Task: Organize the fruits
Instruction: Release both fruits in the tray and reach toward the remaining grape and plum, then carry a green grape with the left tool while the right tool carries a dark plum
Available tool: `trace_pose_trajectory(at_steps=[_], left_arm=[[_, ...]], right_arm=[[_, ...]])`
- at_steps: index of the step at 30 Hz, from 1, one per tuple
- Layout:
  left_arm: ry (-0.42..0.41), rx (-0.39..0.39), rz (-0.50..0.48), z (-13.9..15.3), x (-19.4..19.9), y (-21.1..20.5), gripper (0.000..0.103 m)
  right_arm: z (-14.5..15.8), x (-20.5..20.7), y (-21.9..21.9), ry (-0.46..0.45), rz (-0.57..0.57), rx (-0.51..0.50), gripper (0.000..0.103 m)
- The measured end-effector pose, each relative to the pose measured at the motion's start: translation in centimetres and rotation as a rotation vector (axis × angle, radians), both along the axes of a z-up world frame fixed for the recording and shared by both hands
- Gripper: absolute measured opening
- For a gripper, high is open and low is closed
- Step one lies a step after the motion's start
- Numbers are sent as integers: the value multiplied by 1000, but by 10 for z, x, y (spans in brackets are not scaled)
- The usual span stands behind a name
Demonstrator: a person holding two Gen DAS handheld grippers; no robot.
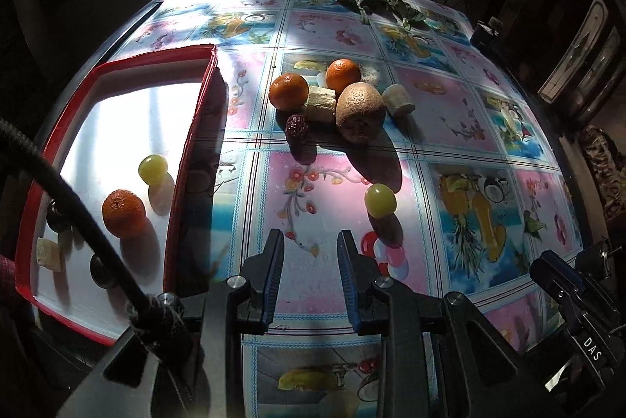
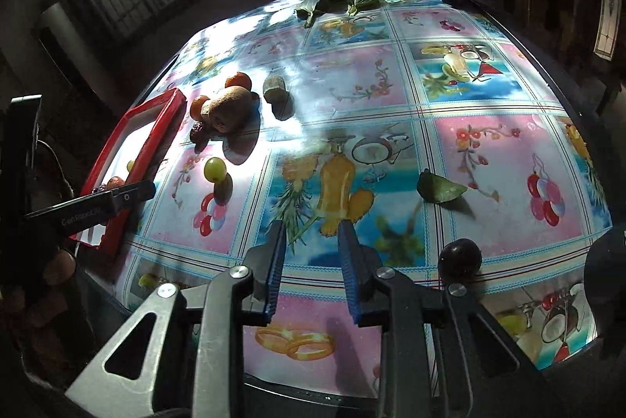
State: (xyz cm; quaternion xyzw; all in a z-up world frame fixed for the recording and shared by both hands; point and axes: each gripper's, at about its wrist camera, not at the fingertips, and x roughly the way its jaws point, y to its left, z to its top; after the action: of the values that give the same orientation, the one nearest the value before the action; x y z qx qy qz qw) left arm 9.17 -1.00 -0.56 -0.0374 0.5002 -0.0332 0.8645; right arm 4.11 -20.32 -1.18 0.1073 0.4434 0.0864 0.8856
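Left gripper (image 1: 311,261) hovers over the patterned table (image 1: 469,97), jaws slightly parted and empty; right gripper (image 2: 309,253) likewise holds nothing, jaws at their narrow setting. Nearest loose fruit is the green grape (image 1: 380,199), just ahead and to the right of the left fingers: judged light, smooth, easily crushed, so take it across its middle with gentle pressure. Beyond it lies the cluster of kiwi (image 1: 360,112), oranges (image 1: 288,91) and date (image 1: 297,128), touching one another; red tray (image 1: 187,152) to the left already holds some fruit.
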Motion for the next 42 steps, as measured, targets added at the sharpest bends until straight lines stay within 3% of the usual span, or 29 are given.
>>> trace_pose_trajectory(at_steps=[3, 5, 11, 14, 18, 21, 30, 42], left_arm=[[15, -15, -23, -5, 8, -13, 32], [25, -18, -35, -8, 14, -20, 34], [53, -20, -65, -20, 28, -36, 39], [65, -2, -48, -30, 35, -40, 39], [50, 17, -49, -30, 39, -44, 38], [43, 32, -49, -30, 39, -45, 23], [27, 2, -22, -15, 23, -28, 22], [-49, 144, 109, 10, 8, 12, 22]], right_arm=[[7, -11, -22, -43, -83, -74, 30], [7, -15, -37, -50, -127, -116, 39], [-15, -9, -61, 18, -169, -131, 40], [-25, -7, -63, 29, -149, -86, 42], [-30, -6, -55, 35, -133, -116, 38], [-30, -8, -48, 28, -116, -157, 30], [-18, -10, -37, 10, -70, -103, 28], [2, 13, 24, -12, 78, -22, 28]])
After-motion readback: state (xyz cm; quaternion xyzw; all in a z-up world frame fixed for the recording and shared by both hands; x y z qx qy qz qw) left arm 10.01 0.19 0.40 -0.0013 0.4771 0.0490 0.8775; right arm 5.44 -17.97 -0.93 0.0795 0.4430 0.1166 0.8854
